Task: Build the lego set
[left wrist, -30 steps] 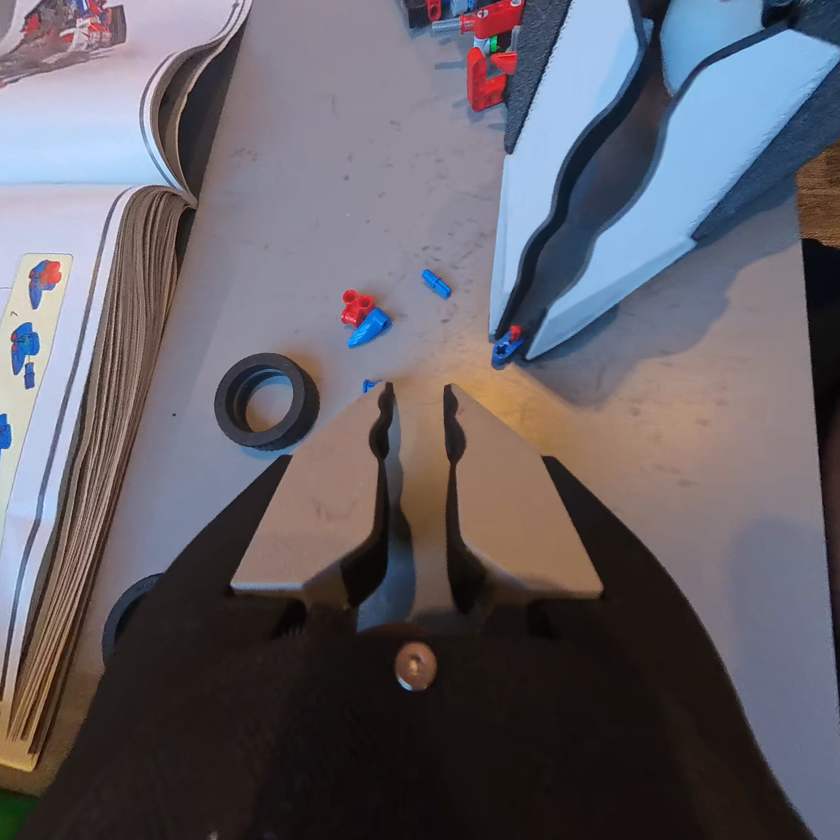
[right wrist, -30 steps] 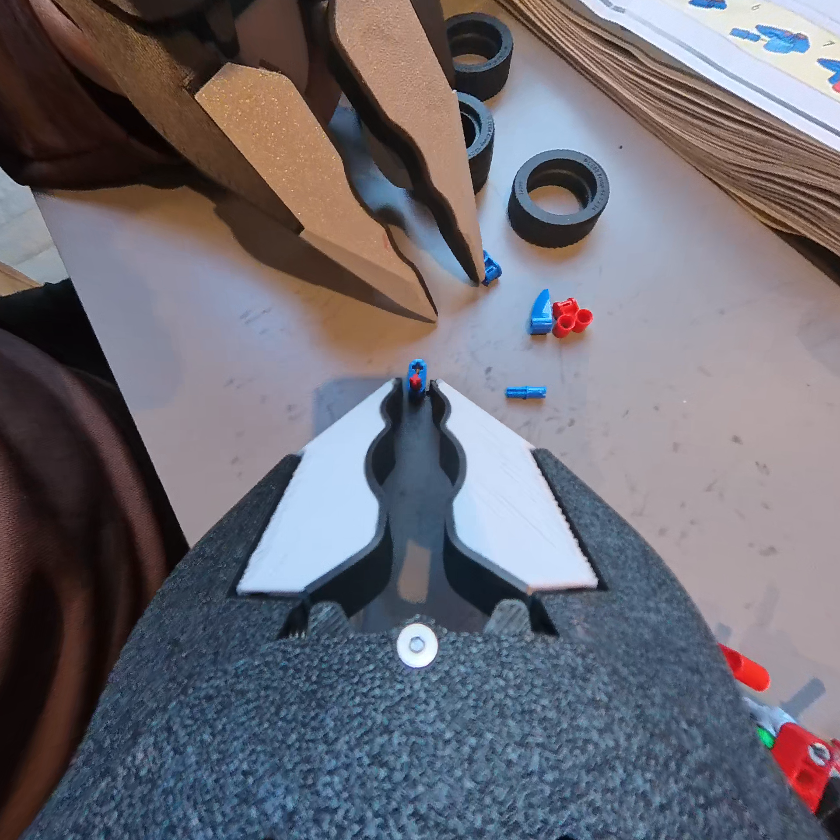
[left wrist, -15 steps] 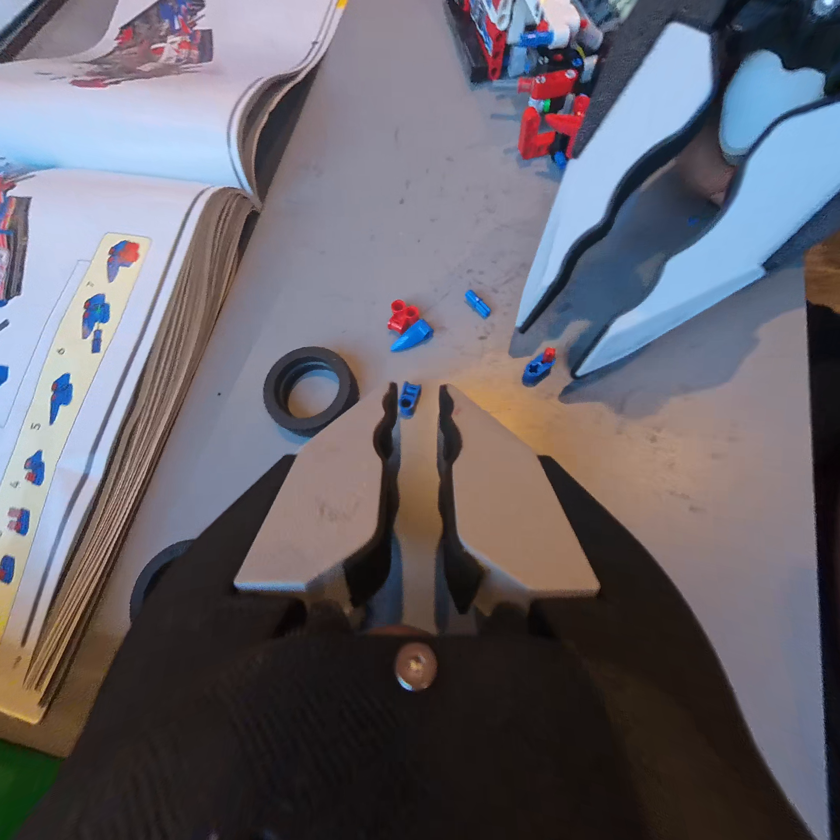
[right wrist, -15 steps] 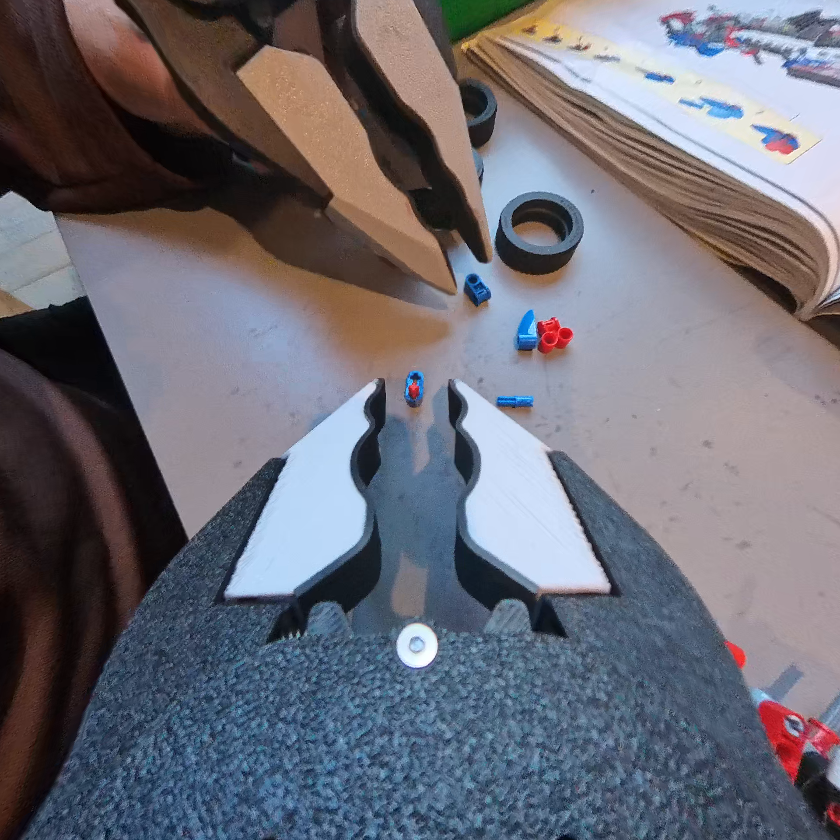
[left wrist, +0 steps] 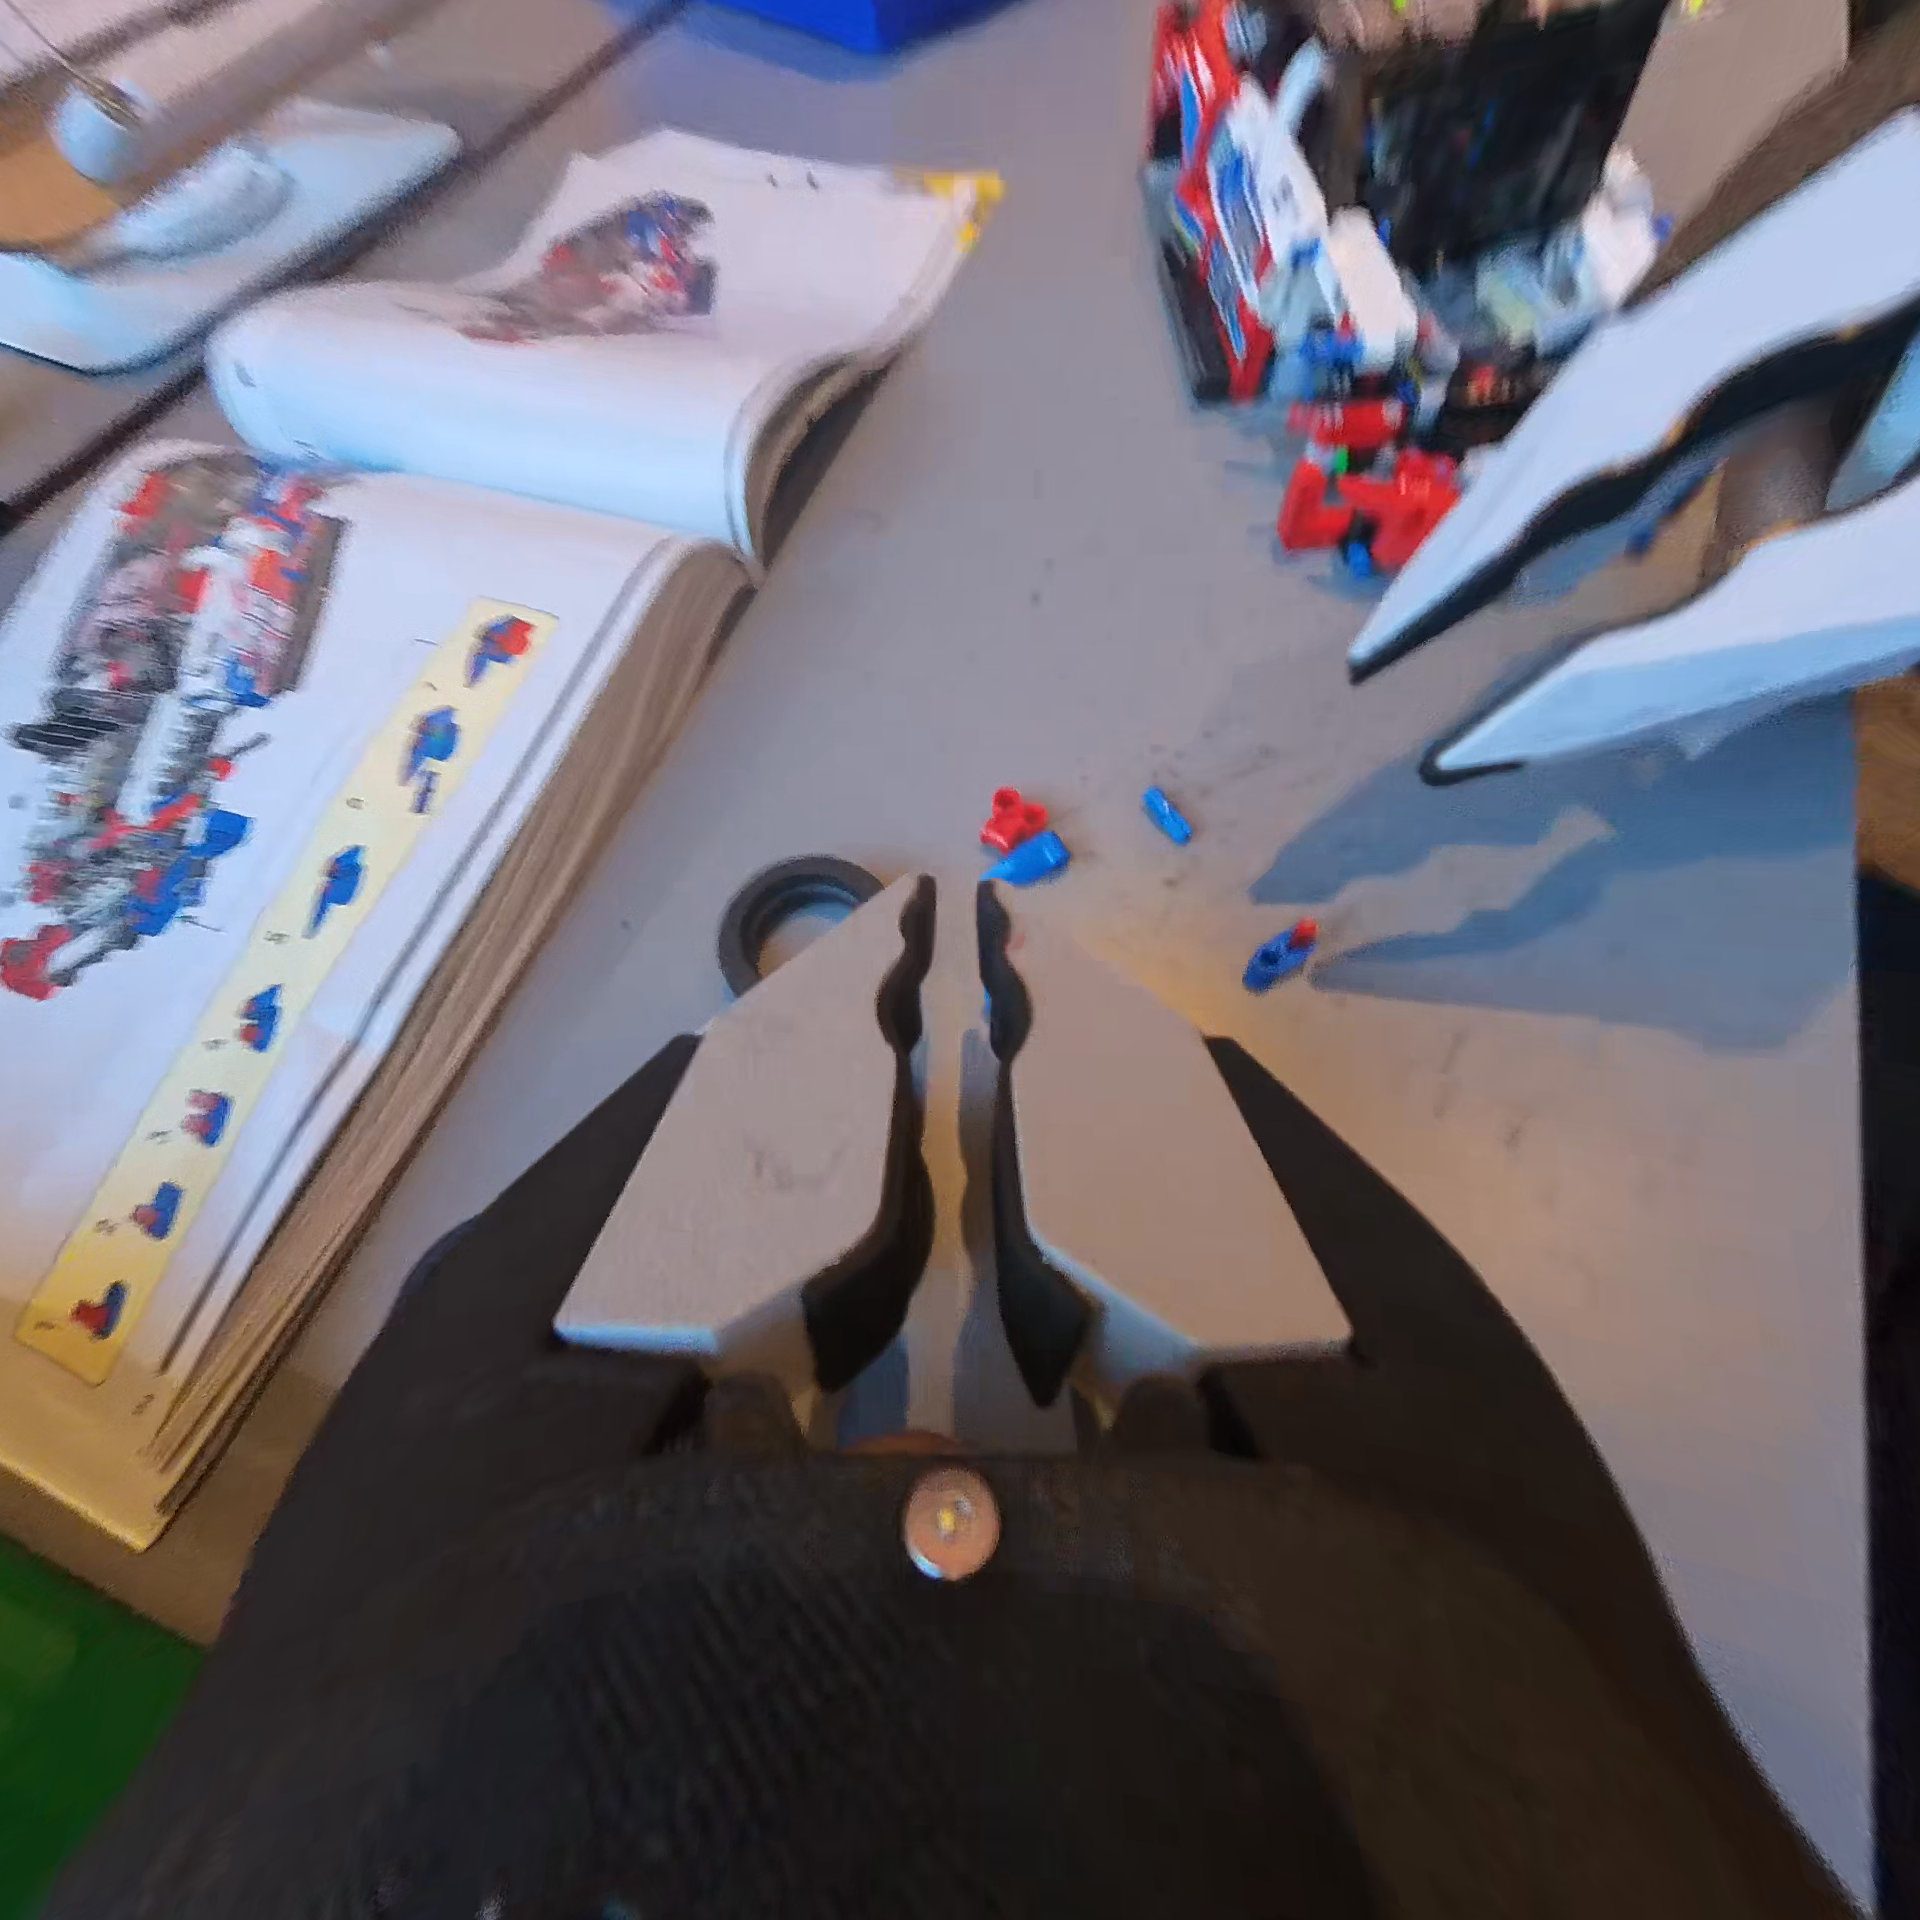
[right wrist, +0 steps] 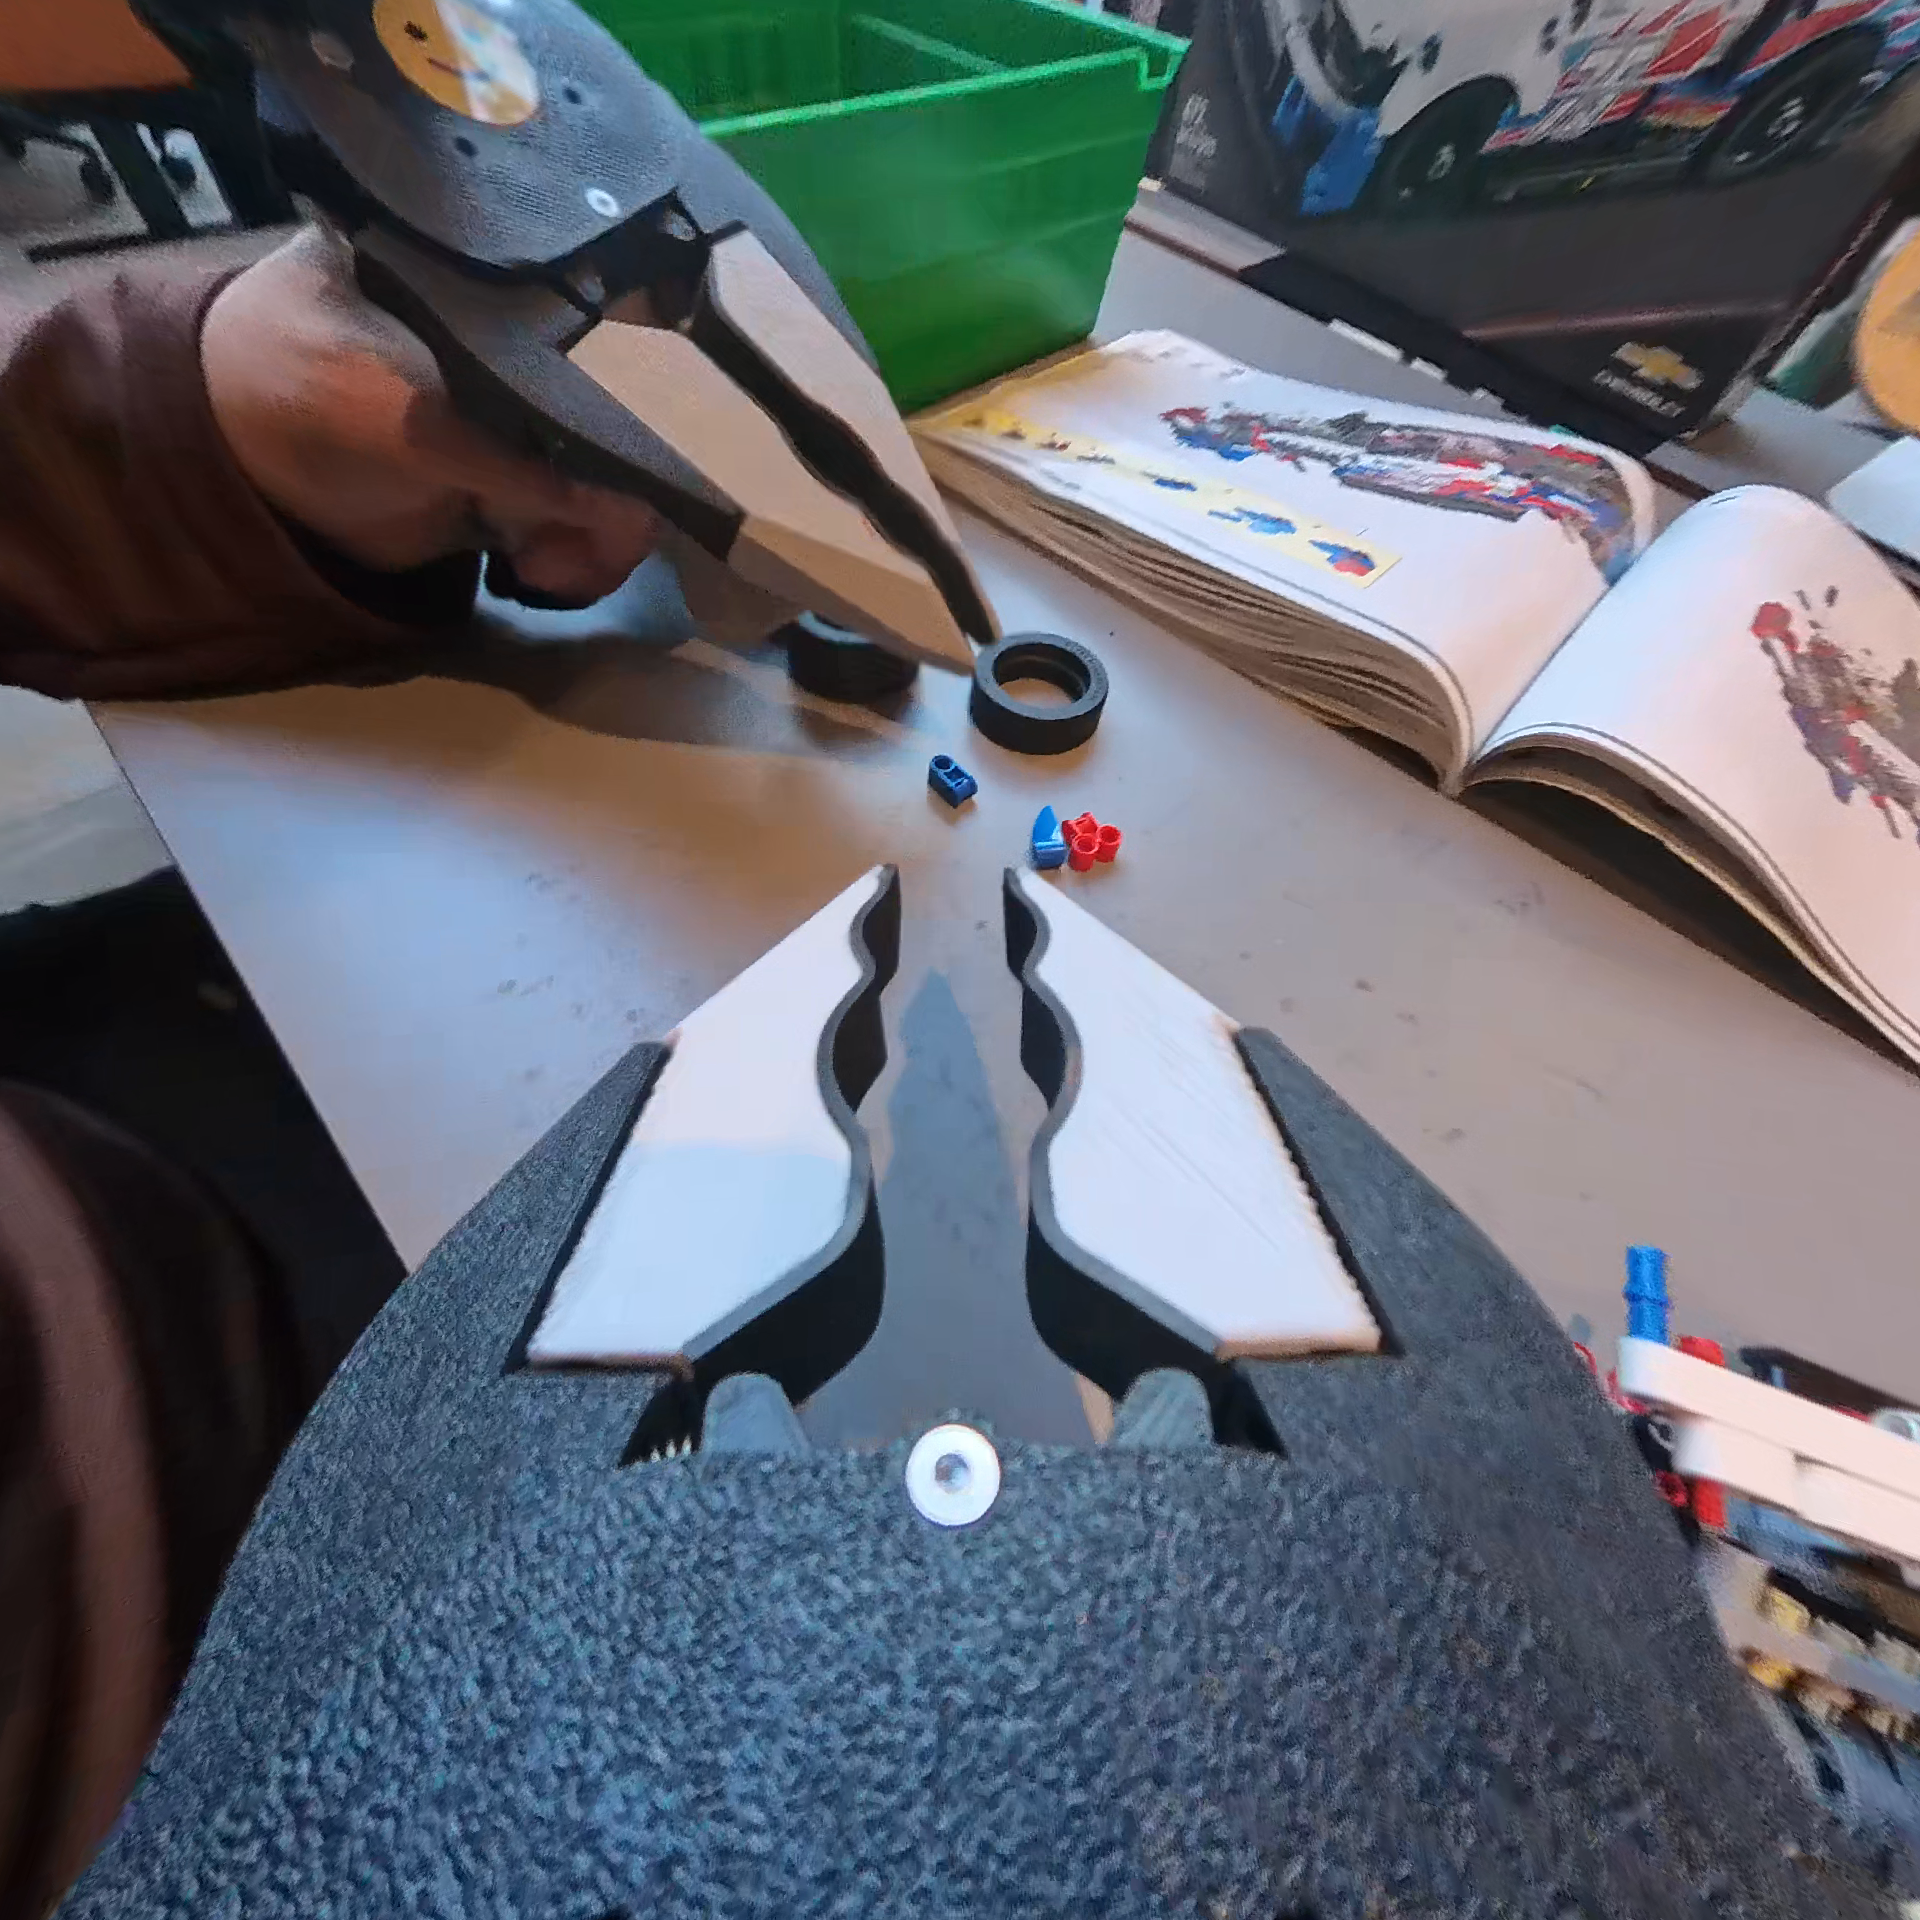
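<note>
Left wrist view: my left hand-held gripper (left wrist: pixel 948 899) is held above the grey table (left wrist: pixel 1039 416), its fingers parted by a narrow gap with nothing gripped between them. A black rubber tyre (left wrist: pixel 790 914) lies on the table, partly hidden behind my left fingertip. Just beyond the tips lie a red connector (left wrist: pixel 1013 814) touching a blue wedge piece (left wrist: pixel 1029 860), then a small blue pin (left wrist: pixel 1166 814) near them, and a blue piece with a red peg (left wrist: pixel 1280 954) further toward the table's right edge. My right hand-held gripper (left wrist: pixel 1397 717) enters from the upper right, raised clear of the table, fingers apart and empty. An open instruction booklet (left wrist: pixel 364 779) lies along the left edge. The partly built lego model (left wrist: pixel 1351 312) stands at the far side; the picture is blurred there and details cannot be told.

Right wrist view: my right hand-held gripper (right wrist: pixel 948 883) is open, holding nothing, above bare table (right wrist: pixel 520 935). Beyond its tips lie the blue wedge piece (right wrist: pixel 1047 840) touching the red connector (right wrist: pixel 1091 840), and a small blue block (right wrist: pixel 951 779) apart from them. The tyre (right wrist: pixel 1039 691) sits just past the block; my left hand-held gripper (right wrist: pixel 971 644) points down beside it, with a second tyre (right wrist: pixel 852 665) behind its fingers. The booklet (right wrist: pixel 1351 540) lies open toward the far right, a green bin (right wrist: pixel 935 187) stands beyond it, and part of the model (right wrist: pixel 1766 1455) shows at the right edge.
</note>
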`<state>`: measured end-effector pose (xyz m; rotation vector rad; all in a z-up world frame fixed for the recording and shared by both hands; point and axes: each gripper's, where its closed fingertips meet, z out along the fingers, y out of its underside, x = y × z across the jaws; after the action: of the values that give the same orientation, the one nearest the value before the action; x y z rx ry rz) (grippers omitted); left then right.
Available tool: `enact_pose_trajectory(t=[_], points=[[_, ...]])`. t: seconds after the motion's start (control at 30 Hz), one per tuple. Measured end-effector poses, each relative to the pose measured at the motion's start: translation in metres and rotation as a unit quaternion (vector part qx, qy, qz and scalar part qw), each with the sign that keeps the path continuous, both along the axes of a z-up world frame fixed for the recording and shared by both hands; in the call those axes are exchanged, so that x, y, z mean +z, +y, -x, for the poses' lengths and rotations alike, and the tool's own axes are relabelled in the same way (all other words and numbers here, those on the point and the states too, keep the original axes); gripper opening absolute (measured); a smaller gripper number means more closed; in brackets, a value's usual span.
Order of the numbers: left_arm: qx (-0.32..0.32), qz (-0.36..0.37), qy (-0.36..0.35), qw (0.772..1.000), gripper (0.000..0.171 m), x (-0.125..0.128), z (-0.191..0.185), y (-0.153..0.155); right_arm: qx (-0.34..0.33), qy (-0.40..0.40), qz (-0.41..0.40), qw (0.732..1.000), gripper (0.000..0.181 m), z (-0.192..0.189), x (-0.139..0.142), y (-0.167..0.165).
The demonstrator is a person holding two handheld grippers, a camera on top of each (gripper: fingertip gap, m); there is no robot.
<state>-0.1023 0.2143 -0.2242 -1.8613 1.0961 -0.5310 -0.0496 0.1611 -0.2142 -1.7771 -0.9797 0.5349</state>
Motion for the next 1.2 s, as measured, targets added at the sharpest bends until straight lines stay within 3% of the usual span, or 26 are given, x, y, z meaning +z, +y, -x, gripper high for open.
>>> enact_pose_trajectory(t=[0.17, 0.23, 0.37, 0.5, 0.6, 0.77, 0.87, 1.0, 1.2], points=[[0.077, -0.058, -0.094, 0.991, 0.005, 0.067, 0.027, 0.004, -0.04, 0.062, -0.022, 0.997, 0.019, -0.02, 0.023, 0.005], [0.103, -0.059, -0.109, 0.987, 0.008, 0.081, 0.043, -0.002, -0.052, 0.099, -0.035, 0.993, 0.019, -0.029, 0.038, 0.006], [0.177, -0.054, -0.14, 0.973, 0.013, 0.084, 0.082, -0.017, -0.043, 0.172, -0.043, 0.983, 0.017, -0.038, 0.061, 0.0], [0.226, -0.074, -0.152, 0.959, 0.02, 0.06, 0.114, -0.039, -0.046, 0.171, -0.057, 0.983, 0.016, -0.04, 0.065, -0.001], [0.208, -0.068, -0.151, 0.964, 0.024, 0.039, 0.113, -0.057, -0.066, 0.173, -0.098, 0.978, 0.016, -0.053, 0.083, 0.001], [0.148, -0.085, -0.154, 0.973, 0.026, 0.042, 0.104, -0.074, -0.106, 0.177, -0.123, 0.971, 0.018, -0.082, 0.101, 0.01], [0.09, -0.064, -0.146, 0.983, 0.043, 0.037, 0.09, -0.084, -0.115, 0.148, -0.12, 0.975, 0.021, -0.092, 0.102, 0.015], [0.068, -0.054, -0.124, 0.989, 0.048, 0.03, 0.083, -0.089, -0.107, 0.113, -0.073, 0.985, 0.026, -0.087, 0.081, 0.014], [0.065, -0.063, -0.109, 0.99, 0.045, 0.028, 0.08, -0.09, -0.059, 0.085, -0.033, 0.994, 0.024, -0.049, 0.05, -0.003]])
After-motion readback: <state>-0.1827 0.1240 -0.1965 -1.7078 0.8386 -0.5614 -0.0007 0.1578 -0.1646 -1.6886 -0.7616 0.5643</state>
